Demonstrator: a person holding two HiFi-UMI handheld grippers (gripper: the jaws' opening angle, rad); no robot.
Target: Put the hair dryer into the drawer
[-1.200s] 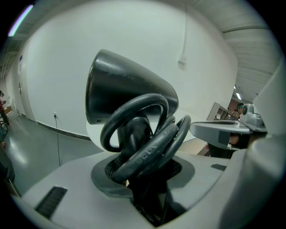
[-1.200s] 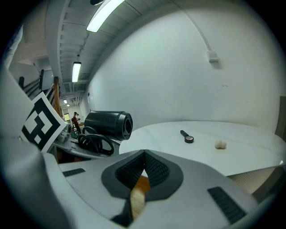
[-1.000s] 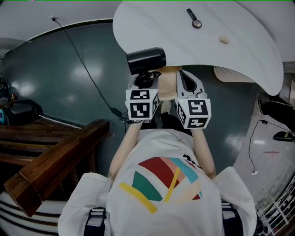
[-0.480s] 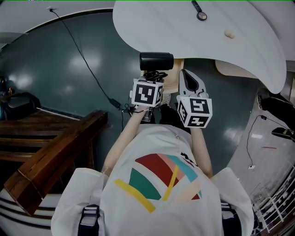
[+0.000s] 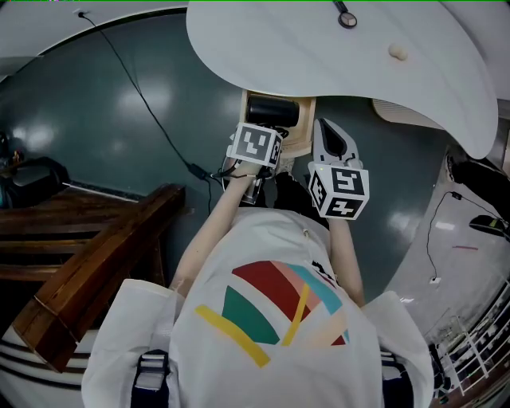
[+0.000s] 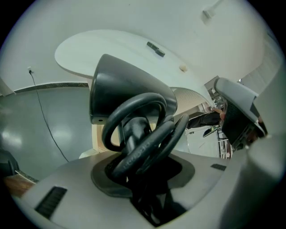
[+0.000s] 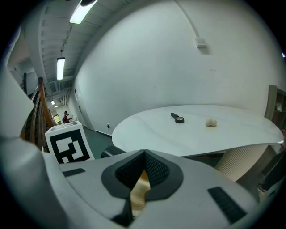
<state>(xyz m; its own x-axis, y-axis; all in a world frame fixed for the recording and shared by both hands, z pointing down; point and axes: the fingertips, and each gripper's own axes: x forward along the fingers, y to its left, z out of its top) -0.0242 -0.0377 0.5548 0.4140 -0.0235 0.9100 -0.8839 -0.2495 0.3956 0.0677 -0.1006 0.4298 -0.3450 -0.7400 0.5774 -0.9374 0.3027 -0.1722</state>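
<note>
The black hair dryer [image 5: 272, 110] lies over the open light-wood drawer [image 5: 298, 140], which juts out under the white table's edge. My left gripper [image 5: 265, 130] is shut on it and points steeply down into the drawer. In the left gripper view the dryer's body [image 6: 127, 87] and its coiled black cord [image 6: 143, 132] fill the space between the jaws of the left gripper [image 6: 145, 179]. My right gripper [image 5: 322, 127] hovers just right of the drawer with its pads [image 7: 154, 167] together. Only a slit of light wood shows behind them.
The round white table [image 5: 319, 56] carries a small black object [image 5: 344, 16] and a beige lump [image 5: 398, 52]. Its ribbed base [image 5: 406, 113] stands to the right. Dark wooden furniture [image 5: 96, 263] is at the left, and a black cable [image 5: 151, 103] runs over the green floor.
The left gripper has carried the hair dryer forward and down, from in front of the table edge to the open drawer, tilting steeply downward. The right gripper sank slightly.
</note>
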